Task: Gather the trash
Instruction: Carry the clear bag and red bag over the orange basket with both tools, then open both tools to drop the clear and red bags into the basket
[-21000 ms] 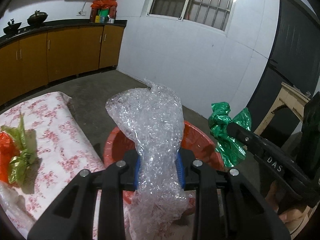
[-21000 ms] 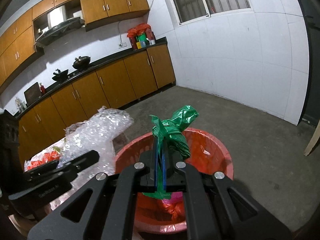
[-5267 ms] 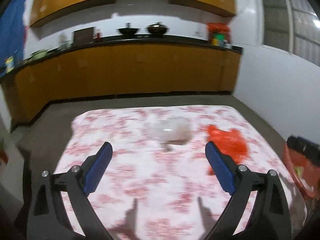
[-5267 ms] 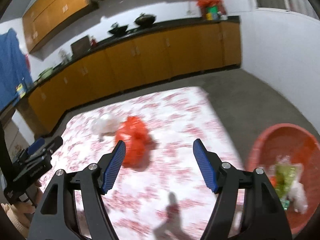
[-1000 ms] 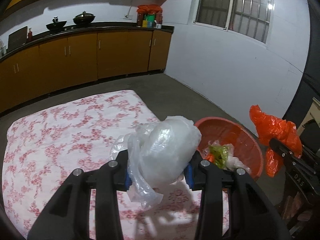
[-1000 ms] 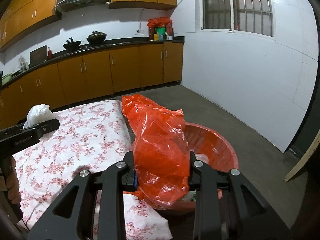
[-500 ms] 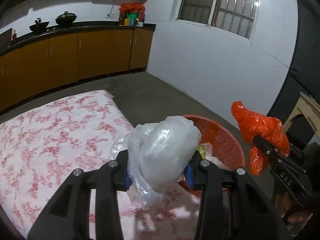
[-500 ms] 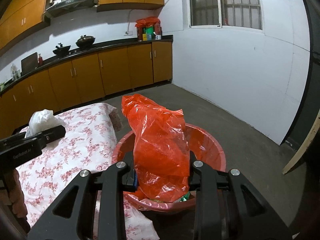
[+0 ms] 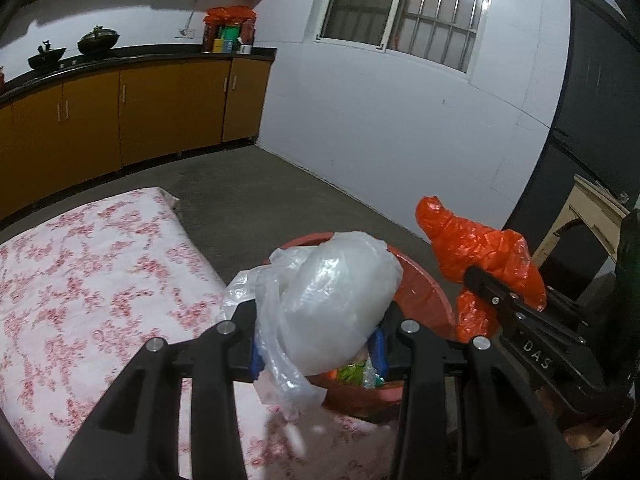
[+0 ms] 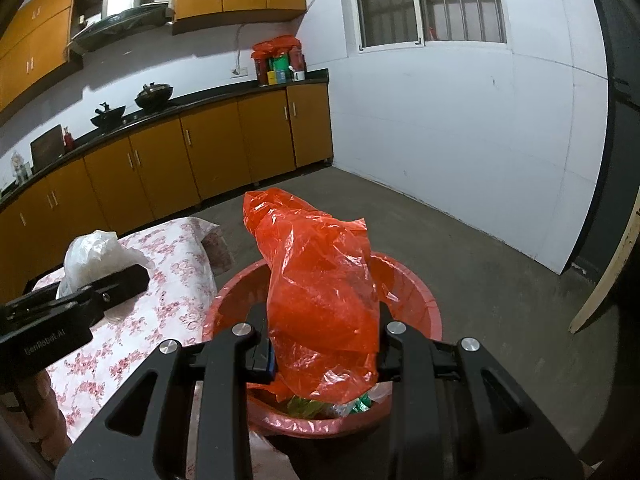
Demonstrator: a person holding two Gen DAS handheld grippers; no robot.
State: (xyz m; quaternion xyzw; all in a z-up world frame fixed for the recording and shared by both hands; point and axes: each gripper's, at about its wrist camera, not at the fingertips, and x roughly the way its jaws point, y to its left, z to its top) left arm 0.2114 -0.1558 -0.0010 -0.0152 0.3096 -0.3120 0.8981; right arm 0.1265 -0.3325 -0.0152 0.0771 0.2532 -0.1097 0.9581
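While both grippers hang over the tub, here is the picture:
Left gripper point(image 9: 318, 350): closed on the clear plastic bag point(image 9: 332, 300), blue pads pressed into its sides, loose film trailing below.
Clear plastic bag: bunched and puffy, held at the near rim of the red basin point(image 9: 424, 292), between the basin and the floral-covered table point(image 9: 80, 280).
Right gripper point(image 10: 324, 356): clamped around the red plastic bag point(image 10: 320, 300), jaws pinched in on its lower half.
Red plastic bag: standing up crumpled from the jaws, right above the red basin's opening.
Red basin: on the concrete floor point(image 10: 460, 252), just beside the table's corner, green and clear wrappers already lying inside.
Backdrop: orange cabinets point(image 10: 208, 152) along the white wall.
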